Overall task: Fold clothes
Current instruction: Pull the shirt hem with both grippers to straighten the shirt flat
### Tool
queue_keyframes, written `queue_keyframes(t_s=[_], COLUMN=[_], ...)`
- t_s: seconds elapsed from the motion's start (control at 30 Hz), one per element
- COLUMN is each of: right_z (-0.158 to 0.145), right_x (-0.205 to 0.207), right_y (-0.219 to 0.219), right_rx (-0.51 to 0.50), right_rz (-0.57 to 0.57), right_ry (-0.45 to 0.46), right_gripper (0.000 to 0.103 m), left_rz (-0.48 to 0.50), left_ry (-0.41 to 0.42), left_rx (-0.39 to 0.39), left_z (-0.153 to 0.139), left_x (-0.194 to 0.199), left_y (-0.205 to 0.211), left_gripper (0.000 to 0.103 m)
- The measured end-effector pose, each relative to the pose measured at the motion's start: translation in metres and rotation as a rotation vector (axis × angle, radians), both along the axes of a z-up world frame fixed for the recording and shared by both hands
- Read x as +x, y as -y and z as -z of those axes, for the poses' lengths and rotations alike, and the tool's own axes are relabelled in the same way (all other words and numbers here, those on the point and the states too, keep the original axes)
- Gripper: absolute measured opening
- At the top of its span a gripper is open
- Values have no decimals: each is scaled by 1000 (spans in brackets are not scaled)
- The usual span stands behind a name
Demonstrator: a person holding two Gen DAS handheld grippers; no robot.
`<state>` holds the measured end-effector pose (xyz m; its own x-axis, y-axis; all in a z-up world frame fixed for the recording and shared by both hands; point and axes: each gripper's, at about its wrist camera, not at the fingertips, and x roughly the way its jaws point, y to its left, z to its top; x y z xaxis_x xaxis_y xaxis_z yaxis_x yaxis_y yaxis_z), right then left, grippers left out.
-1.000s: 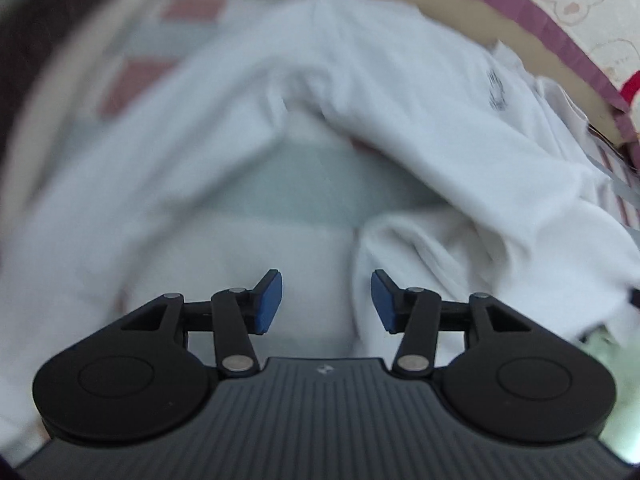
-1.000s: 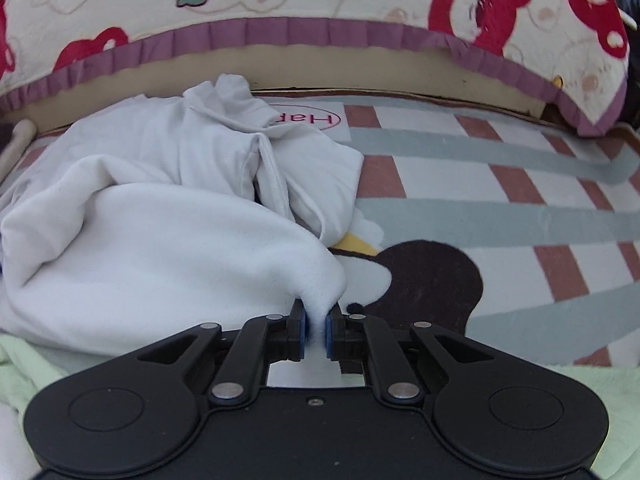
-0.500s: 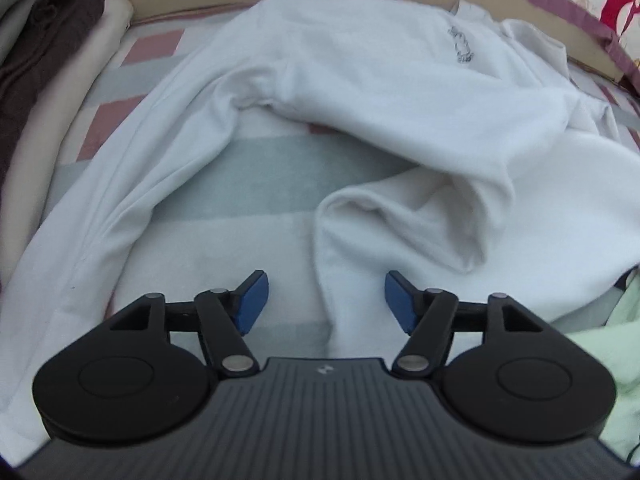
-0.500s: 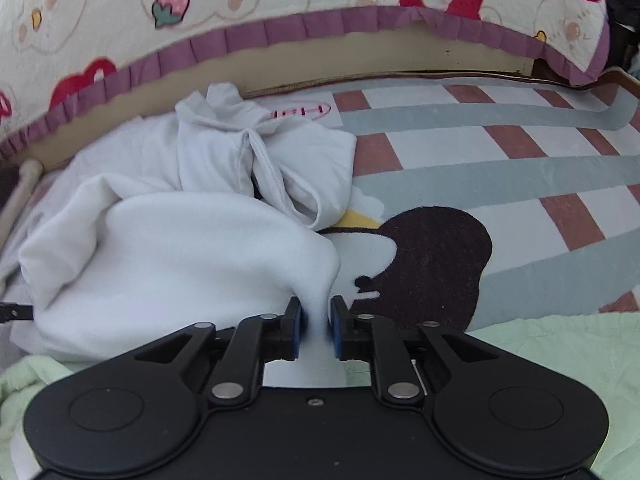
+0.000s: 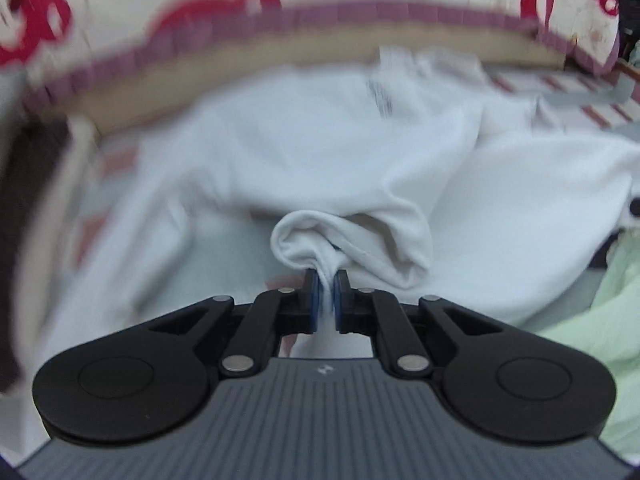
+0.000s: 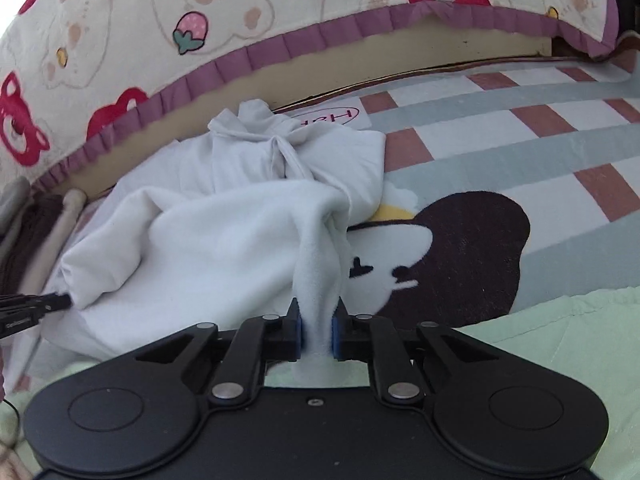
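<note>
Half a second ago the left claw stood spread over the white fleece sweatshirt; its jaws have just closed and now pinch a rolled fold of that garment's edge between the blue pads, and its view is smeared with motion. Across the same second the right claw loosened and then narrowed again around a bunched ridge of the same white cloth, which rises between its pads and is gripped there. That sweatshirt lies crumpled on the striped play mat of grey, white and brick-red bands, its far part heaped against the low beige wall at the mat's rear. Above that wall hangs the cream quilt with red bears, a strawberry and a purple frill. Just right of the garment the mat shows a dark brown and white cartoon figure, partly covered by the cloth. A pale green fabric lies nearest the camera, under and beside the right claw. At the right view's left edge a black tip of the other tool touches the sweatshirt, and dark brown cloth with a pale rolled edge sits behind it
</note>
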<state>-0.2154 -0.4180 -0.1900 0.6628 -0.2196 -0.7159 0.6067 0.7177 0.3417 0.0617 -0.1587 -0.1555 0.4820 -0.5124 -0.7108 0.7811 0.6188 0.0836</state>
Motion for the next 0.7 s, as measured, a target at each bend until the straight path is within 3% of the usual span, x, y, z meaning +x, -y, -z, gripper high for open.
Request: queue_keyframes(t_s=[0.1, 0.3, 0.5, 0.7], right_z=[-12, -65, -96, -166], right_x=[-3, -12, -14, -51], right_y=[2, 0, -17, -20], right_rx=[-4, -38, -100, -204], right_rz=[3, -62, -140, -177], right_ry=[41, 187, 237, 337], right_gripper=[15, 12, 11, 11], left_rz=[-53, -151, -219, -302], left_ry=[62, 10, 0, 30], left_rx=[-62, -163, -207, -299], left_z=[-26, -46, -61, -120], left_x=[-6, -29, -59, -91], left_y=[-13, -46, -63, -101], left_gripper=[7, 6, 6, 6])
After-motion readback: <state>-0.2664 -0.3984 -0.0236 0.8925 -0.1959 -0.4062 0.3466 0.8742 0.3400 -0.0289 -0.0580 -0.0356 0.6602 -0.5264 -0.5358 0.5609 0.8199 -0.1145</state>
